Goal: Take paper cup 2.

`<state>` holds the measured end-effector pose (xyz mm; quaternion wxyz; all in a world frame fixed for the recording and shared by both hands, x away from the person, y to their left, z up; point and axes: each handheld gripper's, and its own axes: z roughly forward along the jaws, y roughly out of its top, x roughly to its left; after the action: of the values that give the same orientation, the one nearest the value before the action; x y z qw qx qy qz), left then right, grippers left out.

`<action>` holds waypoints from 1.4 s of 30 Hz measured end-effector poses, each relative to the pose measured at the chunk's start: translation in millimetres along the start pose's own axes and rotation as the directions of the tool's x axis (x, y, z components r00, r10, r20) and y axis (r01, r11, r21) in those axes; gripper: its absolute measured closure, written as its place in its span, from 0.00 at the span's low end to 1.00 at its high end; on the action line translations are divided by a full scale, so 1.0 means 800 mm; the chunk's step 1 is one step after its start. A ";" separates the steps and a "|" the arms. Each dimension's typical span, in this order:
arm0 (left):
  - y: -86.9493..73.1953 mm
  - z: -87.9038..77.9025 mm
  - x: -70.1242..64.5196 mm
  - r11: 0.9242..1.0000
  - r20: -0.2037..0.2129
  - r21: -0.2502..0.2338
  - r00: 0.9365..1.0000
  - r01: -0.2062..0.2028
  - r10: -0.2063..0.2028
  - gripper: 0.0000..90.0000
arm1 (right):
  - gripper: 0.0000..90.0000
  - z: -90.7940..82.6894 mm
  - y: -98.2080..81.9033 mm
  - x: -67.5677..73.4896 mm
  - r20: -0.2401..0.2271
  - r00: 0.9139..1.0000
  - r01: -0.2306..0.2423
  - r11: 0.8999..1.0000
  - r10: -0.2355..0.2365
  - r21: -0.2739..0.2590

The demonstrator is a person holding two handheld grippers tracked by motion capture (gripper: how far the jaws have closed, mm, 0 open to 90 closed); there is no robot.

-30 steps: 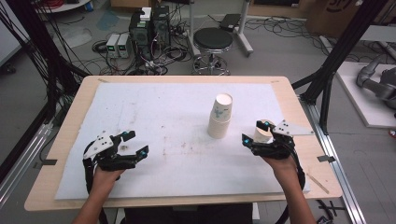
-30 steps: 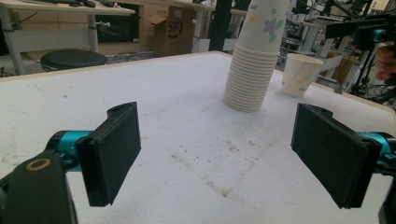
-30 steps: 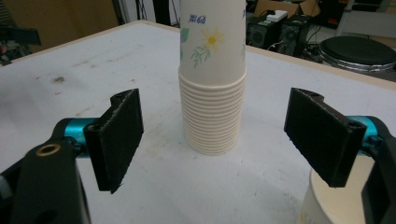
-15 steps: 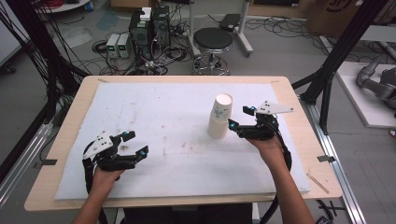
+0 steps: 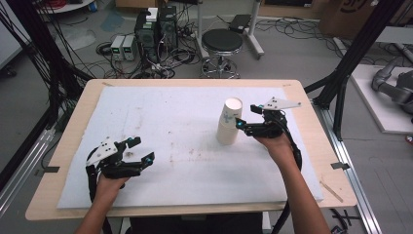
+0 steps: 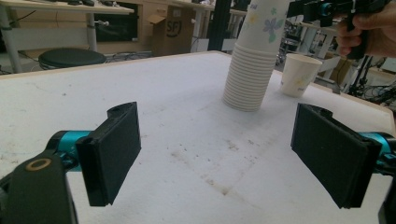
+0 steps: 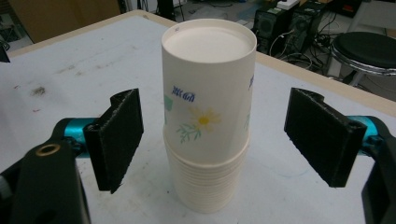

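A tall stack of upturned paper cups (image 5: 229, 123) (image 7: 208, 126) (image 6: 252, 60) with a daisy print stands right of the middle of the white mat (image 5: 160, 117). My right gripper (image 5: 245, 116) (image 7: 219, 135) is open, one jaw on each side of the top cup and neither touching it. A single upright paper cup (image 6: 299, 74) stands just behind the stack, below the right hand (image 6: 369, 32). My left gripper (image 5: 141, 149) (image 6: 219, 154) rests open and empty at the near left of the mat, pointing toward the stack.
The mat covers most of a wooden table (image 5: 311, 161). A black frame post (image 5: 341, 92) rises at its right side. A stool (image 5: 221, 44) and computer cases (image 5: 156, 29) with cables stand on the floor beyond the far edge.
My right gripper has moved from the near right of the mat forward and left to the stack, and its open jaws now flank the top cup. The left gripper has stayed put.
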<state>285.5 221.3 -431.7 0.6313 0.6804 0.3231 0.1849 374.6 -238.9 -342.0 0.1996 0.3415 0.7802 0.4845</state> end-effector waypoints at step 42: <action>-0.001 0.006 0.001 1.000 0.015 0.009 1.000 0.001 -0.001 0.18 | 0.37 0.054 0.032 -0.004 -0.054 0.998 0.013 0.997 -0.009 0.075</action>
<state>289.2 218.6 -433.1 0.6305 0.6845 0.3195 0.1783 413.2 -207.0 -338.8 0.1682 0.3314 0.8048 0.4629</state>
